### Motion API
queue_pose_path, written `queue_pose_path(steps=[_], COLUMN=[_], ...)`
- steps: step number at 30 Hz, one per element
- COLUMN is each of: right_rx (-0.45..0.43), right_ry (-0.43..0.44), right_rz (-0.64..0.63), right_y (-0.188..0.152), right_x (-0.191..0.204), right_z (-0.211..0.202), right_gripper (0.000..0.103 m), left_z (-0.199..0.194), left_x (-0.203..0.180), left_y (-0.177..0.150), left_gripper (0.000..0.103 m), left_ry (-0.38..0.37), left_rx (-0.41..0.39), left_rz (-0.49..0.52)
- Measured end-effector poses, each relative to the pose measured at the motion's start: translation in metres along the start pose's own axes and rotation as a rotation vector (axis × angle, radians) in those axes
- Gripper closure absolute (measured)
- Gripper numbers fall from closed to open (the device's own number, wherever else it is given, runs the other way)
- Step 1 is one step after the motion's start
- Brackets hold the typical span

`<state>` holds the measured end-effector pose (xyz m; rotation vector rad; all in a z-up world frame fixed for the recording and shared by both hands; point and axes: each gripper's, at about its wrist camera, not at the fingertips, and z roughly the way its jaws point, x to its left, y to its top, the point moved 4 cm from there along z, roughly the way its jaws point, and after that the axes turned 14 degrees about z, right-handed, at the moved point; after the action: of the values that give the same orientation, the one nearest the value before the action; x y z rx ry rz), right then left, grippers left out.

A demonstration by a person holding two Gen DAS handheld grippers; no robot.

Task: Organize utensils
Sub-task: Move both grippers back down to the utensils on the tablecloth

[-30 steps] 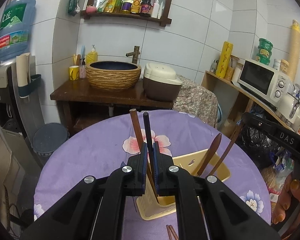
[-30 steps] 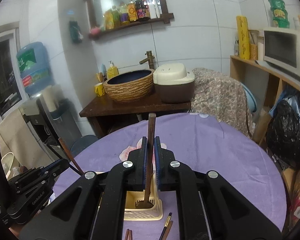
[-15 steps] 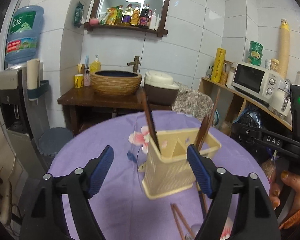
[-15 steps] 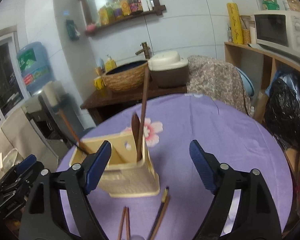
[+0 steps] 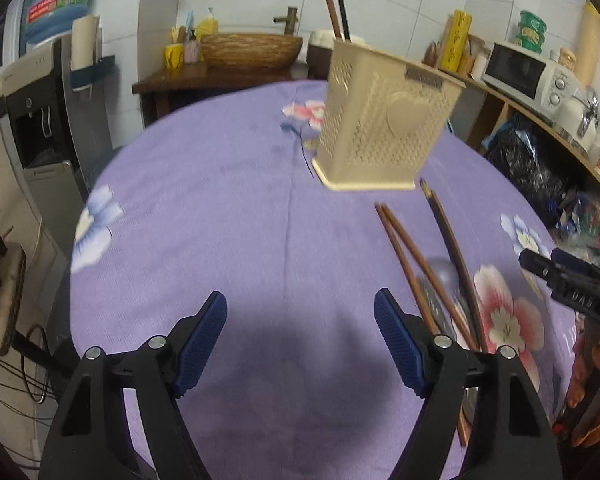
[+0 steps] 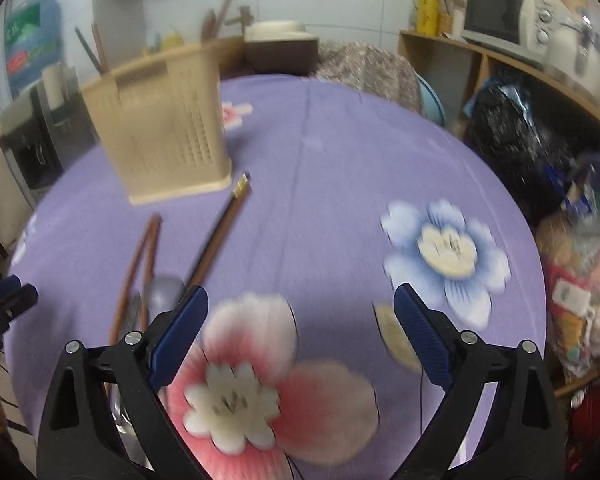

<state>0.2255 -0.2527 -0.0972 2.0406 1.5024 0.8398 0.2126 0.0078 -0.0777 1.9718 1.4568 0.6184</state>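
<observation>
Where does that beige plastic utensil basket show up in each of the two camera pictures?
Left wrist view: the utensil basket stands upper centre-right on the purple tablecloth, chopsticks sticking up from it.
Right wrist view: the same basket stands upper left, blurred.
Shared landmark: the white microwave on the wooden shelf, far right in both views.

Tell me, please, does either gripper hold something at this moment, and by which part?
Nothing is held. The left gripper is closing slightly and the right gripper is opening, both with only purple tablecloth between their fingers. The chopsticks lie untouched.
</observation>
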Motion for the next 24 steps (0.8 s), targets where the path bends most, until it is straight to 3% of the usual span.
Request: queue_pose_path(steps=[4, 8, 13, 24], right_rx=[0.014, 0.004, -0.006, 0.005], right_ry=[-0.028, -0.027, -0.022, -0.018], right_rz=[0.02, 0.039, 0.049, 0.074], right_y=[-0.024, -0.027, -0.029, -0.031], right_x=[-0.015, -0.022, -0.027, -0.035], right_z=[-0.007, -0.015, -0.023, -0.028], right_gripper=[0.01, 0.006, 0.006, 0.006], left_z=[0.004, 0.011, 0.019, 0.031], left_x=[-0.02, -0.051, -0.075, -0.095], left_y=[-0.008, -0.007, -0.009, -0.01], left_gripper=[0.042, 0.051, 0.056, 0.059], left_ry=[-0.066, -0.14, -0.162, -0.05], left_rx=[0.032, 0.058, 0.082, 0.128], left_rz=[0.024, 0.071, 0.11, 0.201])
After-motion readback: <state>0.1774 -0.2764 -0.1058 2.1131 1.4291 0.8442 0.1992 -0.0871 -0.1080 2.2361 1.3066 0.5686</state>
